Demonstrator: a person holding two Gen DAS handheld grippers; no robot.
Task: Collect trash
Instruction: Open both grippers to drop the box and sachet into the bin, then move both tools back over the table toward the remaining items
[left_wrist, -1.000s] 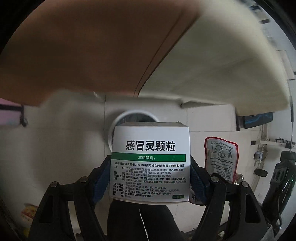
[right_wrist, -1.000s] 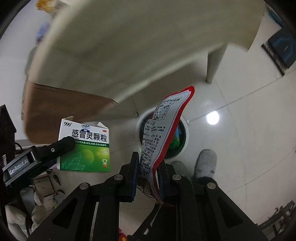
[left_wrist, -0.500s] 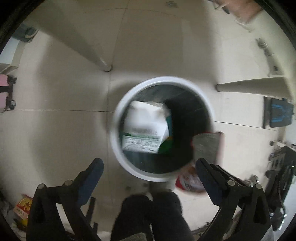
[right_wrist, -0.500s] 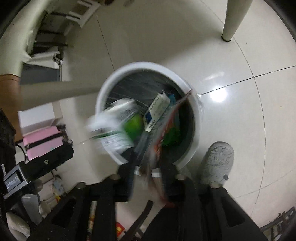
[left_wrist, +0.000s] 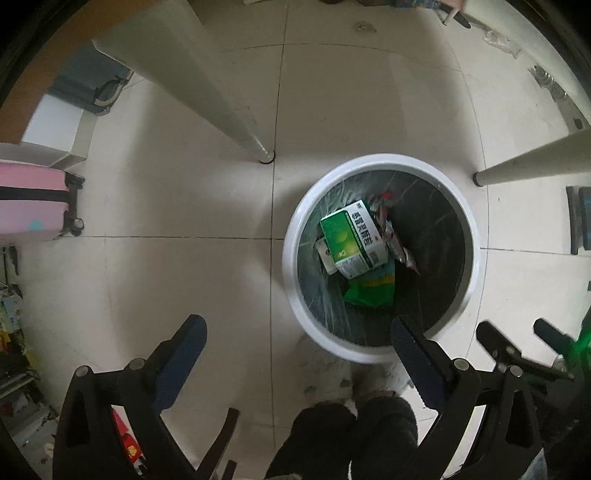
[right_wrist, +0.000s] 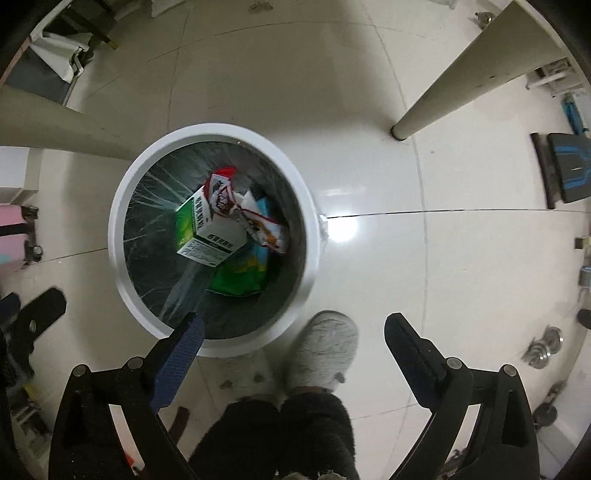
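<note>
A round white trash bin (left_wrist: 295, 229) (right_wrist: 122, 192) with a dark liner stands on the tiled floor below both grippers. Inside it lie the green and white medicine box (left_wrist: 352, 238) (right_wrist: 207, 232), the red-edged snack wrapper (left_wrist: 397, 236) (right_wrist: 251, 218) and a green packet (left_wrist: 371, 290) (right_wrist: 240, 277). My left gripper (left_wrist: 297, 330) points down at the floor just left of the bin, open, nothing between its fingers. My right gripper (right_wrist: 293, 325) hangs over the bin's near right rim, its jaws opening wide with nothing between them.
Beige table legs (left_wrist: 236, 122) (right_wrist: 413, 122) stand beside the bin. A pink suitcase (left_wrist: 33, 206) is at the left. The person's grey slipper (right_wrist: 325, 347) and dark trouser legs (left_wrist: 354, 435) are just in front of the bin. Dark gear (right_wrist: 565, 166) lies at the right.
Both grippers dropped toward the bin and tilted down. The left one let go of the medicine box and the right one let go of the wrapper; both pieces now lie in the bin.
</note>
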